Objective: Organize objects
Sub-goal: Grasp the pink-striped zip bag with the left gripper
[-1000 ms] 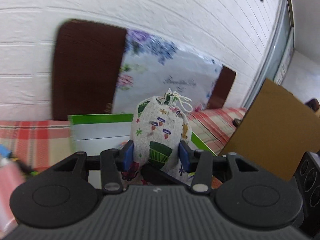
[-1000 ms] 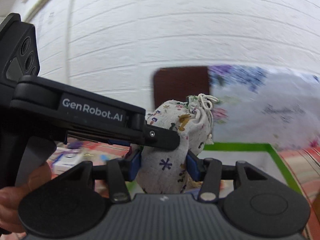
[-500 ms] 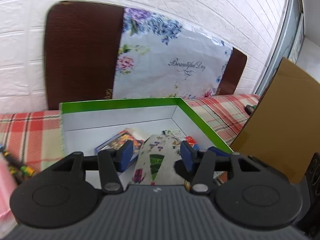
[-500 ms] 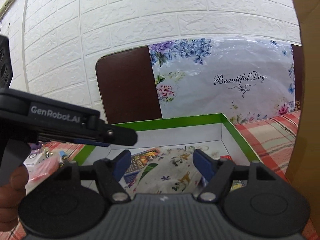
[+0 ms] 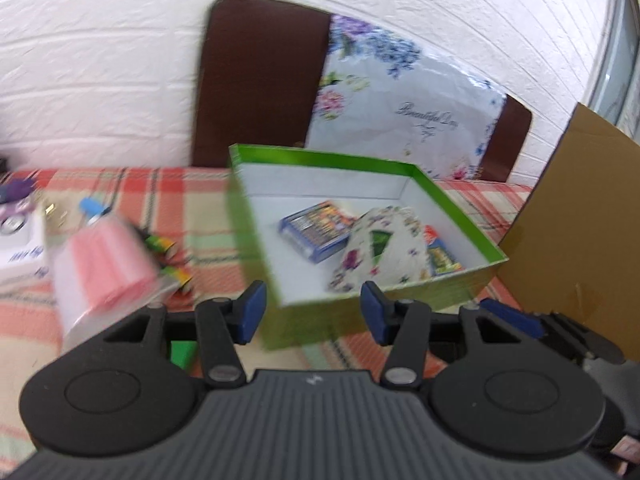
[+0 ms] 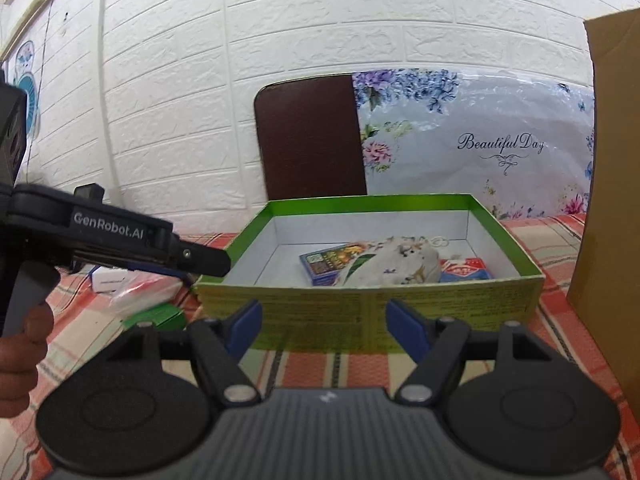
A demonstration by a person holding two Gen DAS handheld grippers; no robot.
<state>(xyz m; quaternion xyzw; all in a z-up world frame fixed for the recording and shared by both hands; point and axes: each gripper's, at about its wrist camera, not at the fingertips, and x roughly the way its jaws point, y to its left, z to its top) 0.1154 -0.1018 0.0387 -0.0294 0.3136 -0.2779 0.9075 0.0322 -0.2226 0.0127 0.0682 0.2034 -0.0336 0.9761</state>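
A table covered with a red, green and cream checked cloth (image 6: 560,240) carries everything. On it stands an open green cardboard box with white inner walls (image 6: 372,312), near the middle. To its right a tall sheet of brown cardboard (image 6: 612,200) stands on the cloth, close to the box. To its left lie a clear plastic bag of pink material (image 5: 100,268), a white carton (image 5: 22,252), a small flat green packet (image 6: 154,316) and a few small striped pieces (image 5: 172,256), too blurred to identify.
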